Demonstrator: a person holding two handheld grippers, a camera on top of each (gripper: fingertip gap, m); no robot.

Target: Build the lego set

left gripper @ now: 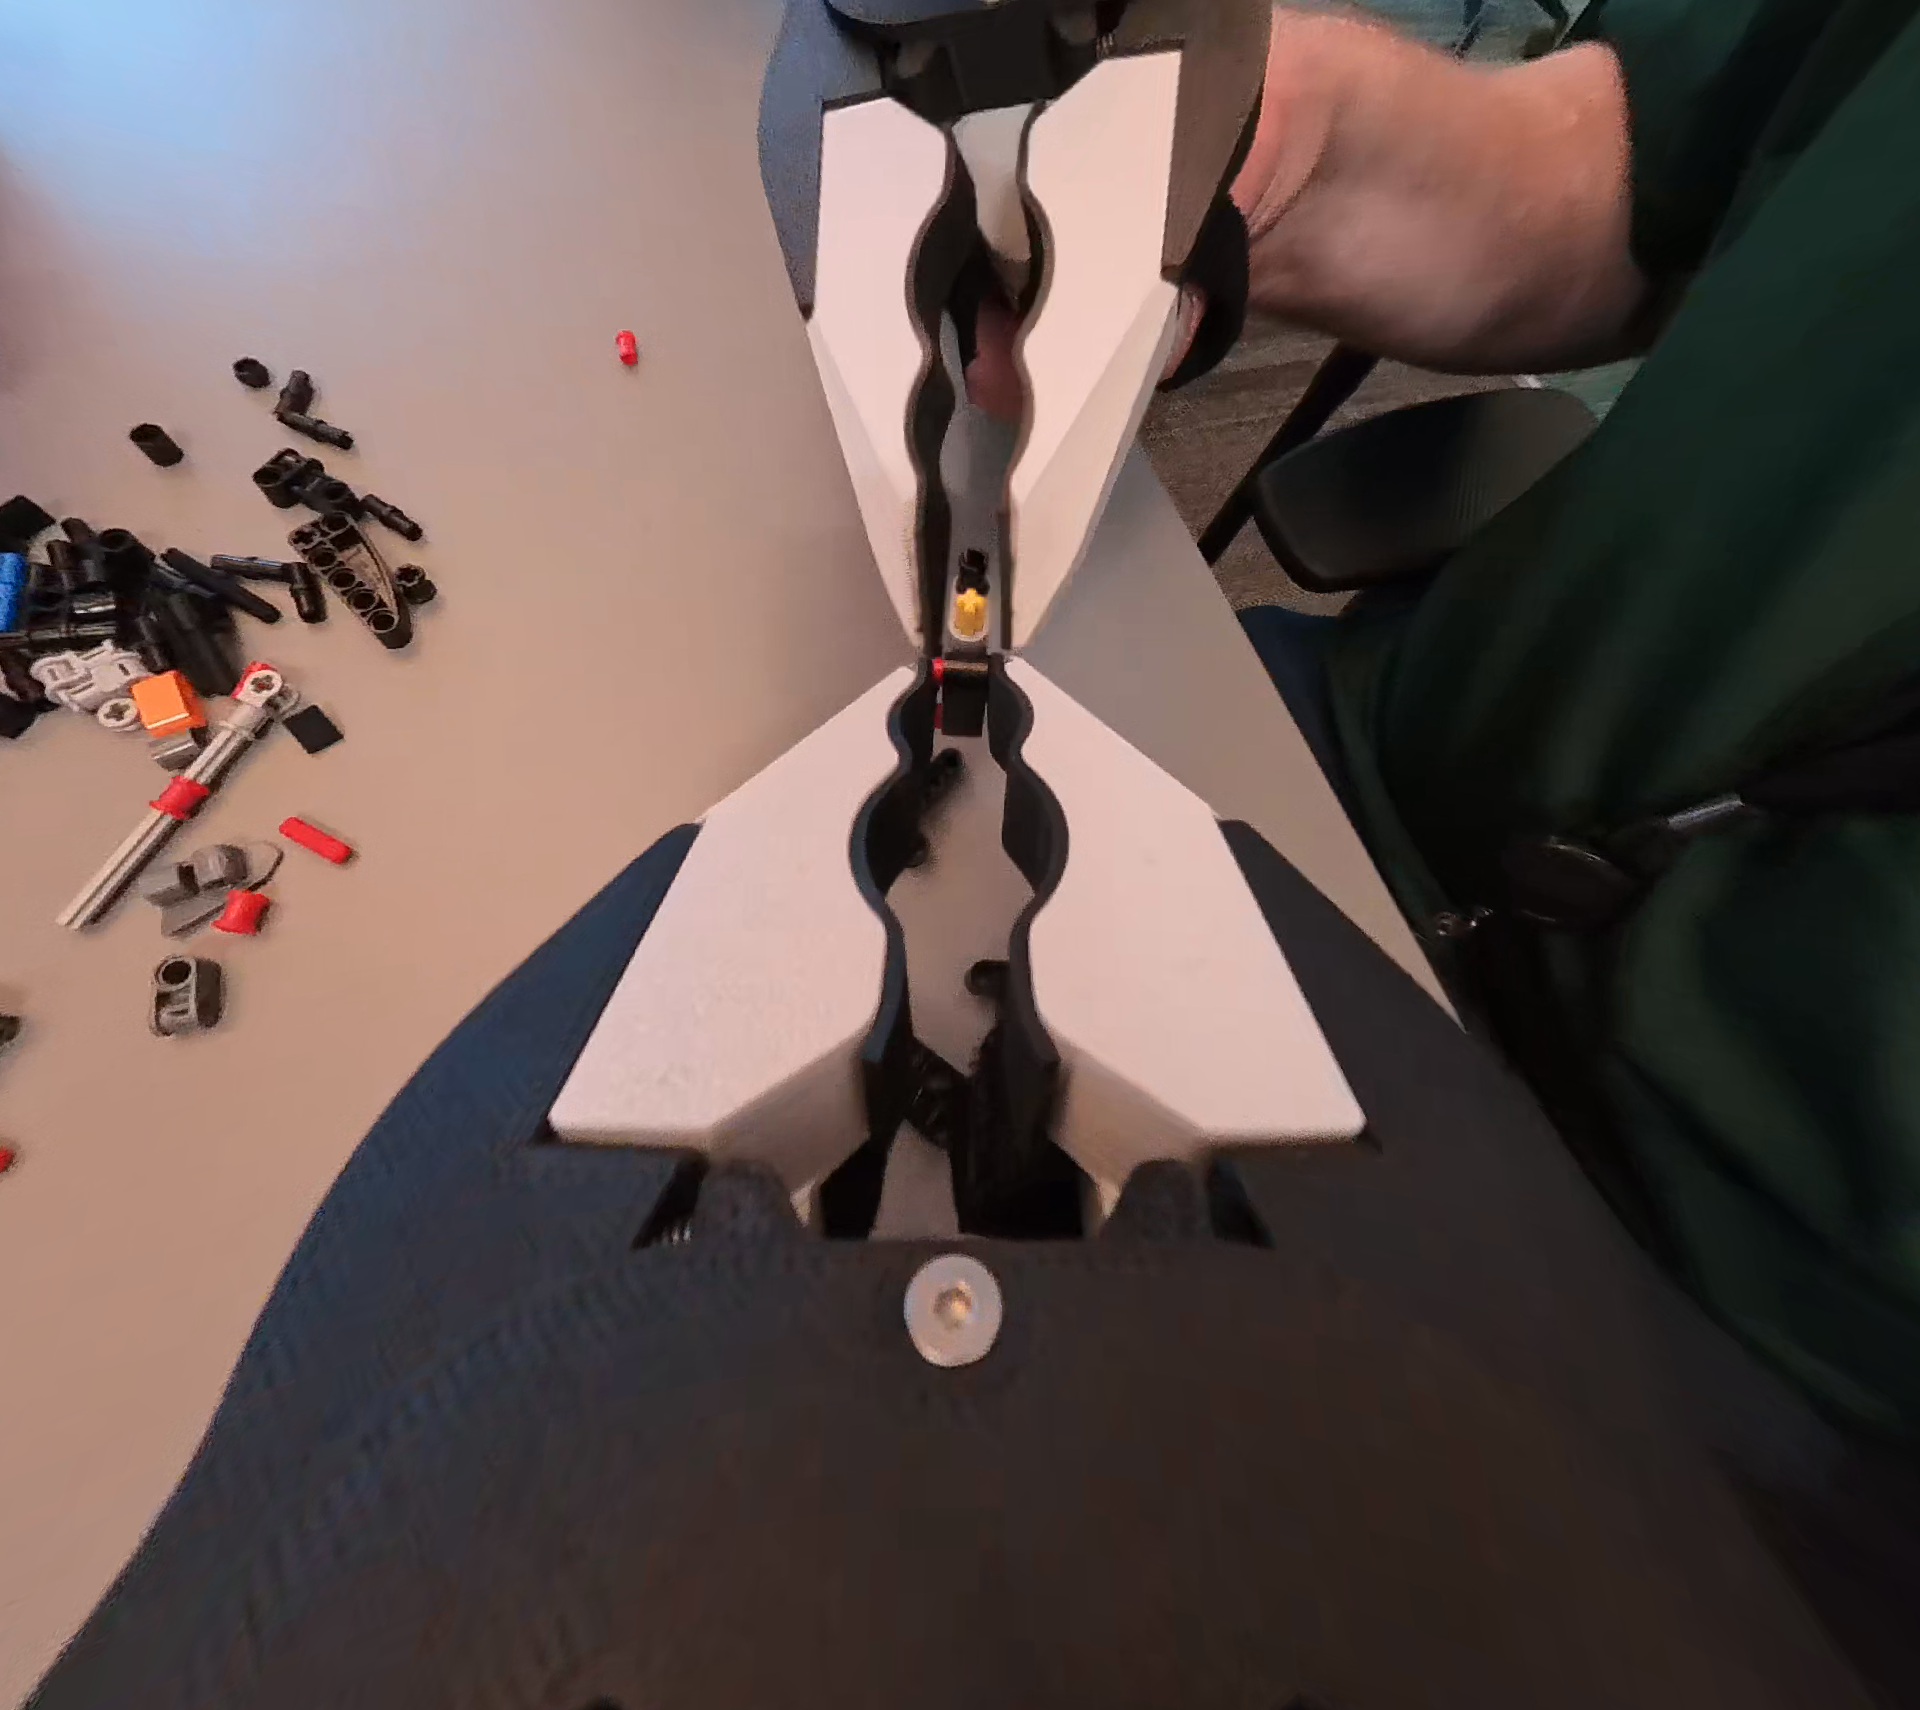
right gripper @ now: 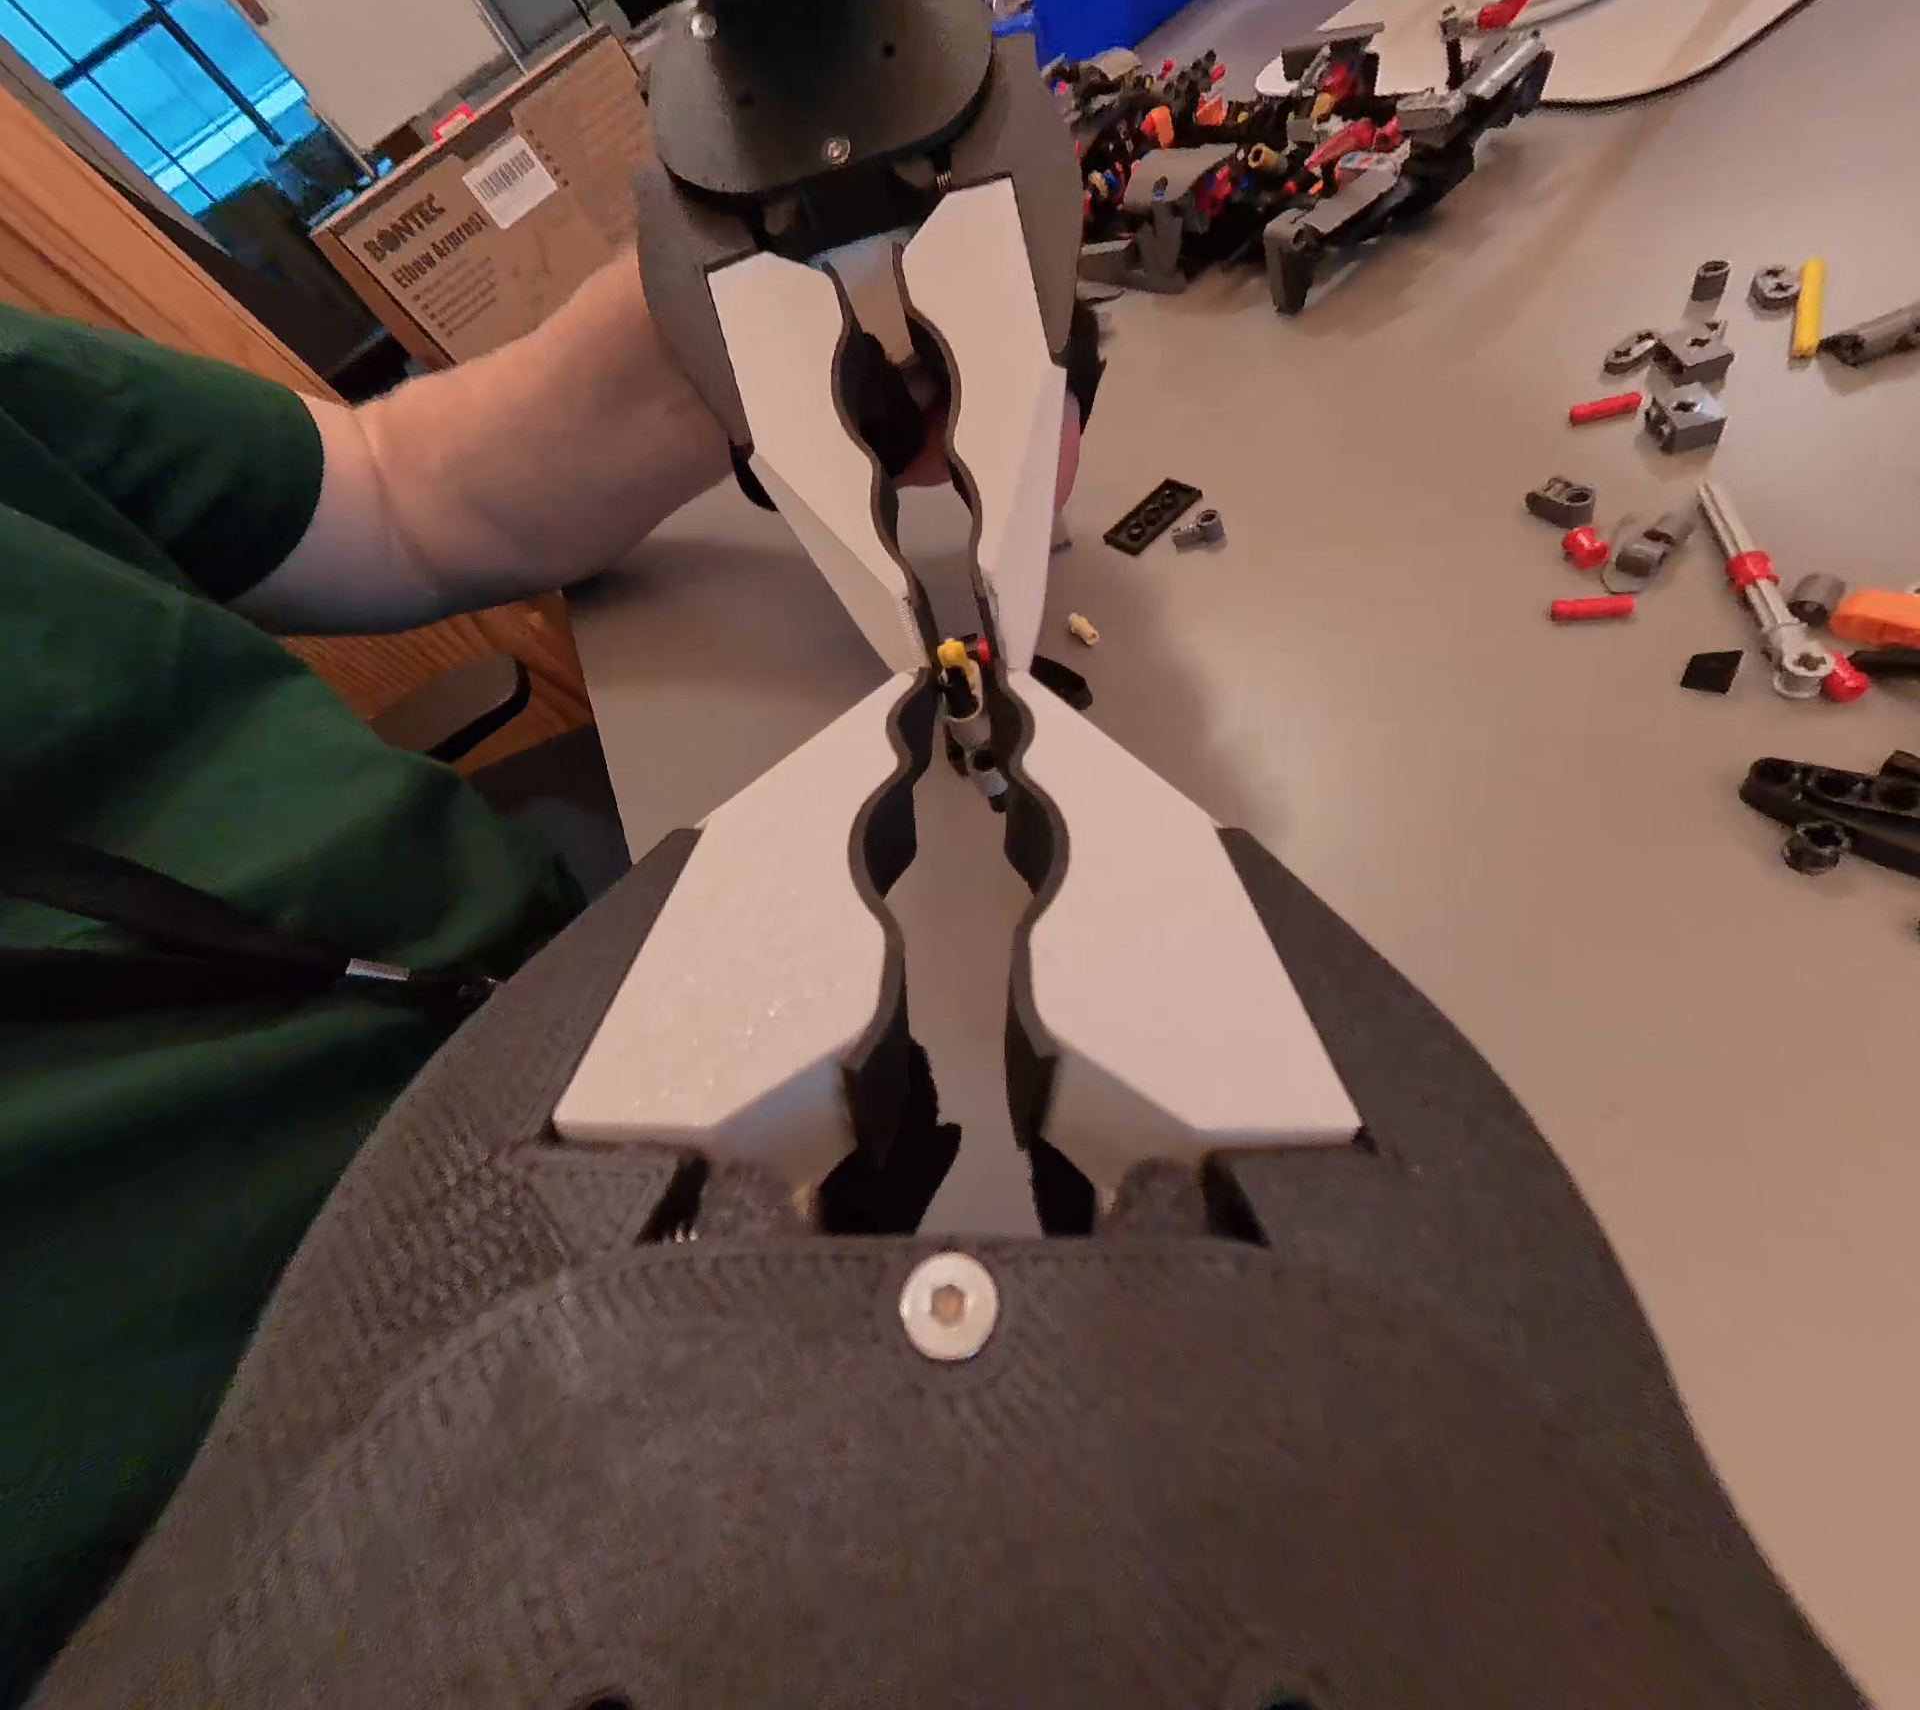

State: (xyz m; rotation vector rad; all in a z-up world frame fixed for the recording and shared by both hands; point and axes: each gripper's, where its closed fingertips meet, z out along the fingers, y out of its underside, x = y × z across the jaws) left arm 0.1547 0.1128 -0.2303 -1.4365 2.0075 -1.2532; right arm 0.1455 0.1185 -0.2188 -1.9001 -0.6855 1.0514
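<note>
Tip to tip above the smooth grey table (left gripper: pixel 520 154), the left gripper (left gripper: pixel 961 673) pinches a black piece (left gripper: pixel 961 704); the right gripper (right gripper: pixel 961 684) clamps a yellow-tipped pin assembly (right gripper: pixel 961 673). Loose beams (left gripper: pixel 348 564) lie beside.

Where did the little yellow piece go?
The yellow piece is up off the table, pinched where the tips of the left tool and right tool meet, joined to small black and grey parts.

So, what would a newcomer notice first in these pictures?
Two white-fingered grippers meet tip to tip above the grey table: the left gripper and the right gripper, pinching a small black, yellow and red lego piece between them. Loose lego parts lie scattered beside them.
</note>
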